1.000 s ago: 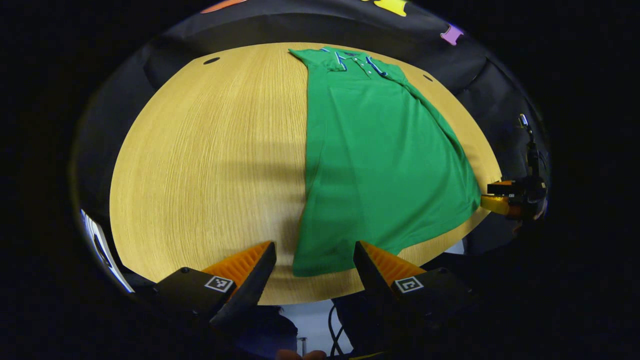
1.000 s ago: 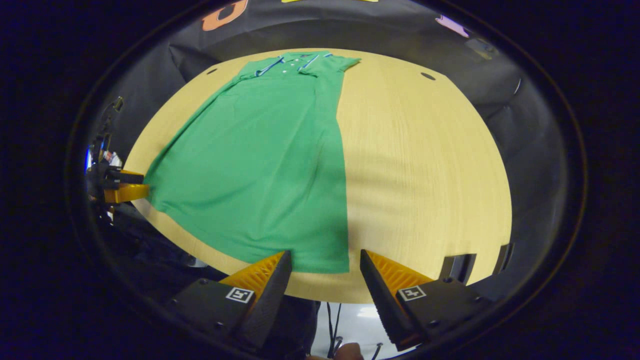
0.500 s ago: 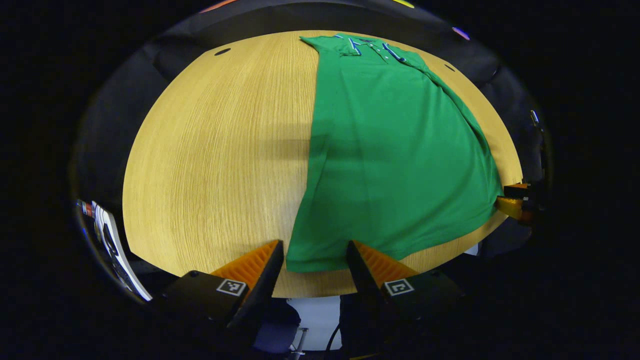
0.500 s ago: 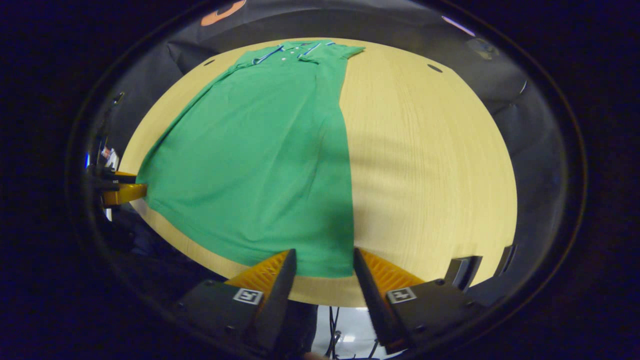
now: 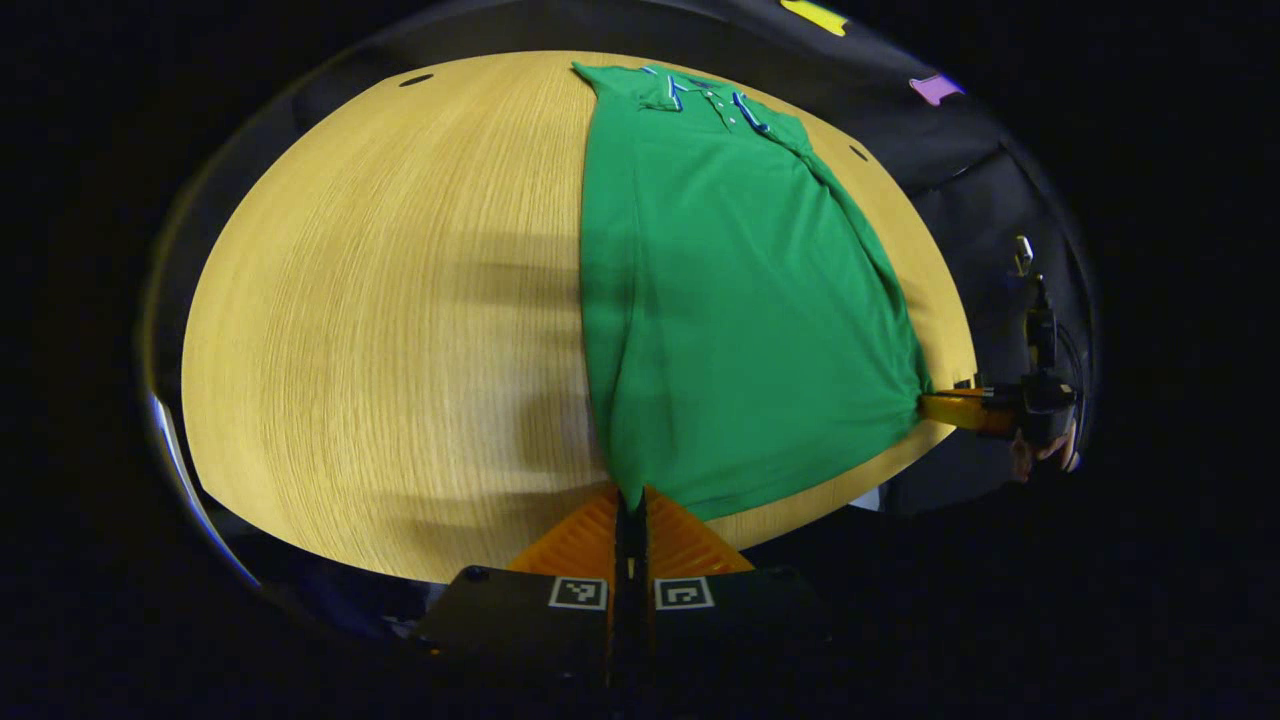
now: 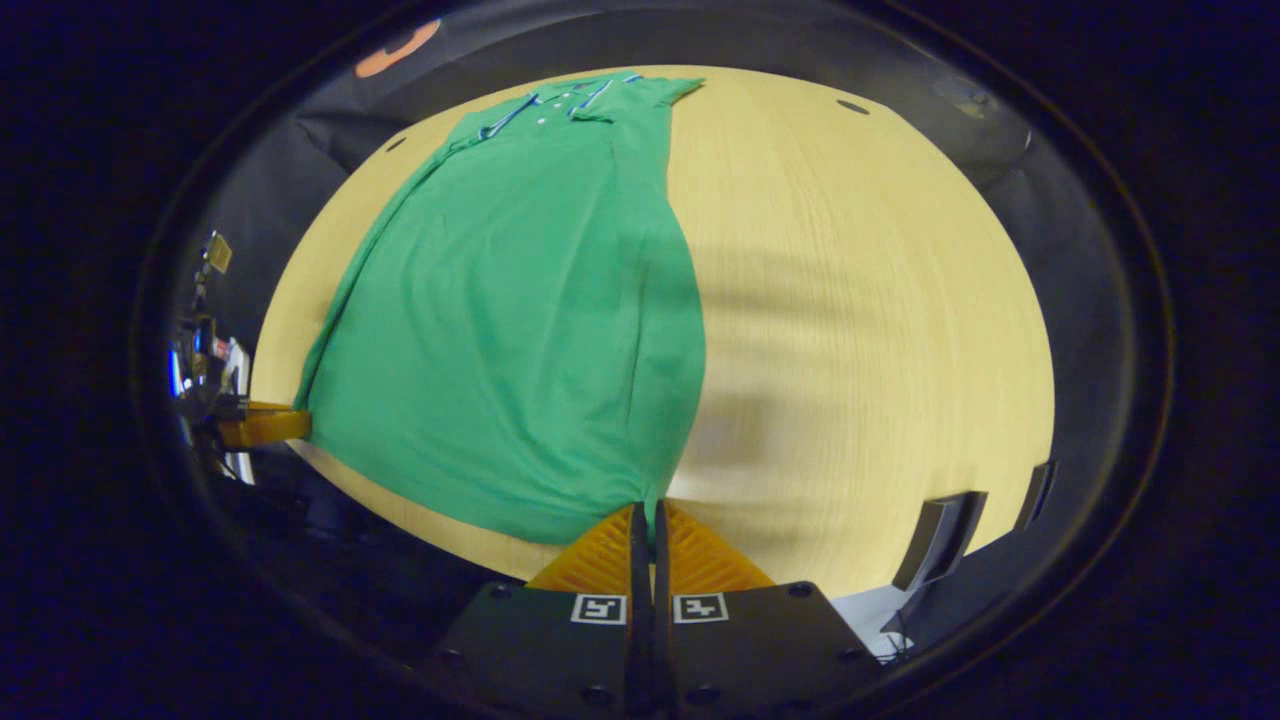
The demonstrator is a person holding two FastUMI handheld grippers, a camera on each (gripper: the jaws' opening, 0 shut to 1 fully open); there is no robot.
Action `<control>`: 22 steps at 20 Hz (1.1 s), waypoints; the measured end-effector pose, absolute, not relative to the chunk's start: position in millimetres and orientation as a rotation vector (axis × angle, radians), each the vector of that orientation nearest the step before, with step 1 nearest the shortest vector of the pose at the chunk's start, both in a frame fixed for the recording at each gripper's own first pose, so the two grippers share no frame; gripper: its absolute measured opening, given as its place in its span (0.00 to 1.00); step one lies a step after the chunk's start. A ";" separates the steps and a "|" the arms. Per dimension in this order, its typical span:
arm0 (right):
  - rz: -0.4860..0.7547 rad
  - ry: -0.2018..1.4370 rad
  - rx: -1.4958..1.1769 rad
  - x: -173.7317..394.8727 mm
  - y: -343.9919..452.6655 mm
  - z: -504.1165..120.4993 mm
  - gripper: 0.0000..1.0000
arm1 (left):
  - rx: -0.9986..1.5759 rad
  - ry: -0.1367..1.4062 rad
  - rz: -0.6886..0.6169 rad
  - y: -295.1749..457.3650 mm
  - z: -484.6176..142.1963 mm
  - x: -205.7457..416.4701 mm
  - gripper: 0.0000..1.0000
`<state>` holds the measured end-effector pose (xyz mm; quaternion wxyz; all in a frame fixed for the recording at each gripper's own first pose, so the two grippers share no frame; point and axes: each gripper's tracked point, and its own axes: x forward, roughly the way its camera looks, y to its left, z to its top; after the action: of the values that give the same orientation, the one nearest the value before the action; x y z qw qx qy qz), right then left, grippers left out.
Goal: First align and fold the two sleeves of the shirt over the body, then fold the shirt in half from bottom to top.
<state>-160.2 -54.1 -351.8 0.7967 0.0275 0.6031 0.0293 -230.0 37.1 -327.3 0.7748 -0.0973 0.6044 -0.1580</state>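
A big round wooden table (image 5: 380,300) sits in the booth. A green shirt (image 5: 730,300) lies flat on the table and runs from the near edge up to the far edge. Its sleeves are folded in over its body, so it looks like a long strip. In the left gripper view the shirt covers the right half of the table, and in the right gripper view it covers the left half of the table (image 6: 860,300). The shirt (image 6: 520,320) has a collar (image 5: 700,90) with blue and white trim at the far edge of the table, and small buttons sit just below the collar. The bottom hem of the shirt lies along the near edge of the table. The left gripper (image 5: 630,505) is squeezed tight on the shirt's bottom left corner, and the cloth bunches up a little where it is pinched. The right gripper (image 6: 648,515) is squeezed tight on the bottom right corner the same way. In the left gripper view, a hand (image 5: 1045,455) holds the right gripper past the table's right side. A small dark hole (image 5: 415,80) is in the table near its far edge.
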 end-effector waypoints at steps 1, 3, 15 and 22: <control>0.066 1.288 0.079 -159.2 -54.5 -346.1 0.02 | -0.232 1.296 -0.354 37.0 -320.9 -228.2 0.04; 0.079 1.273 0.116 -157.9 -54.1 -334.7 0.02 | -0.242 1.275 -0.363 38.7 -311.3 -223.5 0.04; 0.138 1.111 0.172 -95.9 -60.0 -256.8 0.02 | -0.206 1.073 -0.428 30.7 -258.8 -156.4 0.04; 0.163 1.004 0.222 -21.3 -59.2 -210.7 0.02 | -0.203 0.938 -0.400 34.3 -223.7 -87.2 0.04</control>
<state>-21.3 -59.2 -210.7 0.8676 0.1061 0.4795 0.0780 -87.2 34.3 -223.7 0.8678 -0.0969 0.4483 -0.1911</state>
